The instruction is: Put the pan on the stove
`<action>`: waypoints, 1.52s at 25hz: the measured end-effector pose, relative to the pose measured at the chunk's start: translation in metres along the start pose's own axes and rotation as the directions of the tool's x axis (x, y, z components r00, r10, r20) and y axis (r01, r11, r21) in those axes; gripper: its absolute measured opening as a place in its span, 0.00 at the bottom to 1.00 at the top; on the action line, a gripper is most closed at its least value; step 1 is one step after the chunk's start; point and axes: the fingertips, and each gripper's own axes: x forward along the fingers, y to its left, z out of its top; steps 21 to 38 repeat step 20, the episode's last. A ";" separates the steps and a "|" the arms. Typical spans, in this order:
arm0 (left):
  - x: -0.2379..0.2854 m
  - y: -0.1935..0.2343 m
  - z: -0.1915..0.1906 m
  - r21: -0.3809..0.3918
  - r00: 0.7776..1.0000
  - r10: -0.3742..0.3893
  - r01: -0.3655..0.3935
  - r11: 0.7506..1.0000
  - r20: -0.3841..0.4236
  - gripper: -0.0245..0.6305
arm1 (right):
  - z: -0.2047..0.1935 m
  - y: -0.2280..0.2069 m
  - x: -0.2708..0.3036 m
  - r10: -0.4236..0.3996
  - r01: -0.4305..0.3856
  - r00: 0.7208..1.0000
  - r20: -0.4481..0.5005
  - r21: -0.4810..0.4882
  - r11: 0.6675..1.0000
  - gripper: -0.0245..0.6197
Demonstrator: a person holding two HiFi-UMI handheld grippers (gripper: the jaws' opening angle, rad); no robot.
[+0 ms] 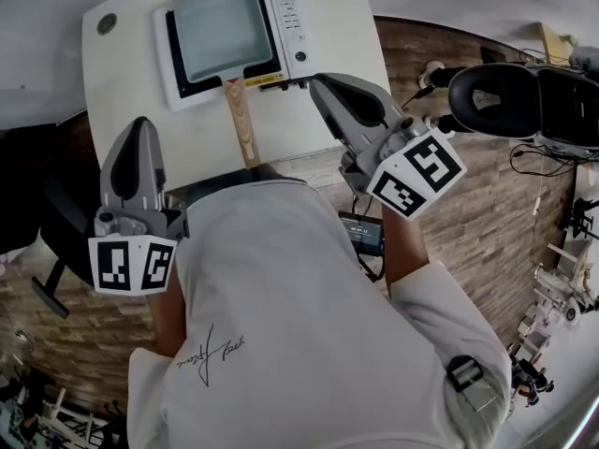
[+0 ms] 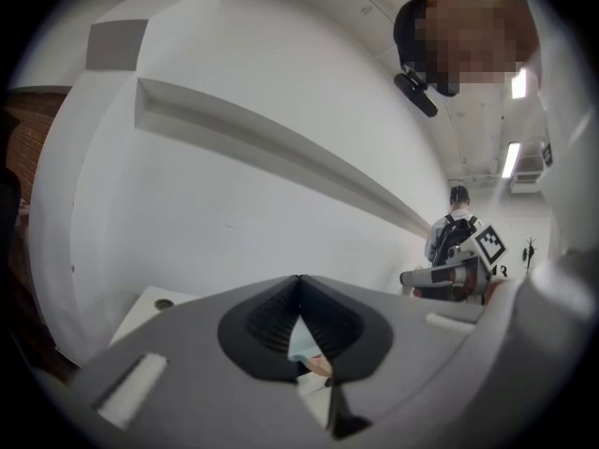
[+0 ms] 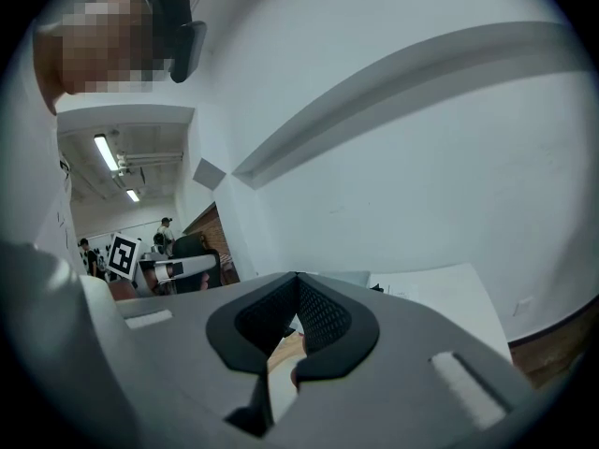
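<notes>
A square grey pan (image 1: 217, 28) sits on the white stove (image 1: 292, 21) at the far side of the white table (image 1: 122, 73). Its wooden handle (image 1: 241, 120) points back toward me. My left gripper (image 1: 142, 124) hovers over the table's near left part, jaws together with nothing in them. My right gripper (image 1: 316, 82) is just right of the handle's base, near the stove's front right corner, also shut and empty. In the left gripper view the closed jaws (image 2: 299, 279) face a white wall; the right gripper view shows the same (image 3: 297, 275).
A black office chair (image 1: 524, 96) stands on the wood floor to the right, with cables around it. A small black device (image 1: 363, 232) lies below the table's edge. A round grommet (image 1: 107, 23) sits at the table's far left corner. Another dark chair (image 1: 37, 213) is at left.
</notes>
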 end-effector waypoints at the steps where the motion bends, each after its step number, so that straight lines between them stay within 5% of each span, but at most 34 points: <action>1: 0.000 -0.001 -0.001 0.000 1.000 0.000 0.000 1.000 -0.006 0.04 | 0.000 0.001 -0.001 -0.002 0.002 1.000 0.000 -0.006 1.000 0.04; 12: 0.000 0.001 -0.018 -0.003 0.997 0.017 -0.017 1.000 -0.069 0.04 | -0.013 0.002 -0.013 -0.076 0.076 0.997 0.006 -0.057 0.995 0.04; 18: -0.002 -0.002 -0.016 -0.014 0.999 -0.004 0.004 1.000 -0.039 0.04 | -0.020 -0.009 -0.022 -0.155 0.156 0.988 0.010 -0.088 0.984 0.04; 38: -0.004 -0.004 -0.017 -0.015 0.999 0.000 0.000 1.000 -0.041 0.04 | -0.024 -0.012 -0.024 -0.160 0.160 0.987 -0.002 -0.094 0.983 0.04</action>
